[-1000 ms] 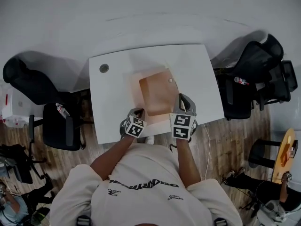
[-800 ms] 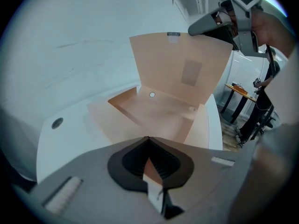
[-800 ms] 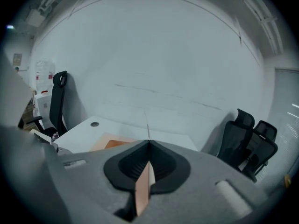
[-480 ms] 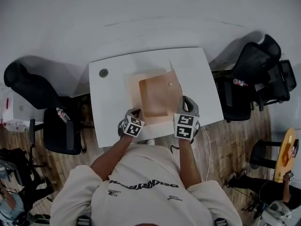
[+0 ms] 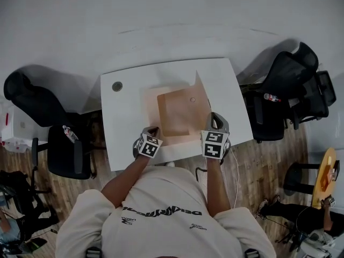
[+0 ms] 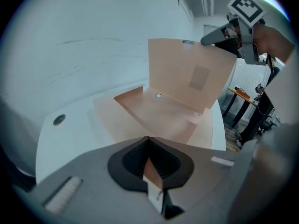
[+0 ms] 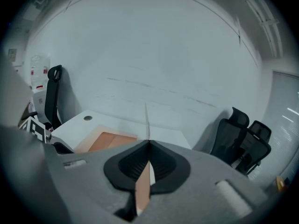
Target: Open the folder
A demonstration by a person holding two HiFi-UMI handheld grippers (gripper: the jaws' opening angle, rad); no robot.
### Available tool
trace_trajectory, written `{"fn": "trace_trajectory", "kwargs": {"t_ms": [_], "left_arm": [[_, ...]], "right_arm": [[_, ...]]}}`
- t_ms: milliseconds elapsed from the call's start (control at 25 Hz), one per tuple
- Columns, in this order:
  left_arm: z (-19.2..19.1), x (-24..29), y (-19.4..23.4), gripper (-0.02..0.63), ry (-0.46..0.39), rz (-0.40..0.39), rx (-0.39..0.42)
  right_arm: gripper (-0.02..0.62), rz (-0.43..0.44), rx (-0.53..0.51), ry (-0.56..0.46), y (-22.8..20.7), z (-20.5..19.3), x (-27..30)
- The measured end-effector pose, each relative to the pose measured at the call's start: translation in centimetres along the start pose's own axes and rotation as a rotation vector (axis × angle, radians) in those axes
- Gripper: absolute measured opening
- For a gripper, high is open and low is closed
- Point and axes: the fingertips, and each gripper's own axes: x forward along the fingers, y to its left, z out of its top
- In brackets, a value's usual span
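Note:
A tan folder (image 5: 180, 114) lies on the white table (image 5: 129, 106). Its front cover (image 5: 200, 93) is lifted off the inner sheets and stands nearly upright along the right side. My right gripper (image 5: 212, 118) is shut on that cover's near edge; in the right gripper view the cover (image 7: 146, 120) shows edge-on between the shut jaws (image 7: 148, 141). My left gripper (image 5: 153, 130) is shut on the folder's near left corner, a tan strip pinched in its jaws (image 6: 148, 139). In the left gripper view the raised cover (image 6: 187, 73) rises behind the flat part (image 6: 154, 113), with the right gripper (image 6: 212, 38) at its upper edge.
A round cable hole (image 5: 117, 86) sits at the table's far left corner. Black office chairs stand left (image 5: 32, 95) and right (image 5: 290, 74) of the table, close to its edges. A white wall runs behind the table. A wooden floor lies under my body.
The right gripper has moved a little to the right with the cover, which now stands higher and more open. The left gripper has stayed on the folder's corner.

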Motion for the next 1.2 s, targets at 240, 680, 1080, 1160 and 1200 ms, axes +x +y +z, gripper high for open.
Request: {"fn": "trace_trajectory", "kwargs": {"t_ms": [240,680,1080,1160,1200], "left_arm": [[0.2,-0.1,0.1,-0.002,-0.007,-0.010,-0.021],[0.5,-0.3,0.1,-0.002,-0.020,-0.026,-0.033],[0.4,-0.3,0.1,-0.002,-0.021,-0.035,-0.039],[0.4,-0.4,0.2,-0.002,-0.021,-0.033,-0.038],[0.4,-0.4,0.2,-0.002,-0.021,-0.032,-0.039]], "right_arm": [[0.003,-0.019,-0.048,0.018,-1.0,0.0,0.8],[0.005,-0.067,-0.129,0.054,-3.2,-0.6,2.0],[0.009,-0.112,-0.212,0.100,-5.7,-1.7,2.4],[0.011,-0.116,-0.218,0.109,-5.9,-1.7,2.6],[0.011,-0.115,-0.219,0.113,-5.9,-1.6,2.7]]}}
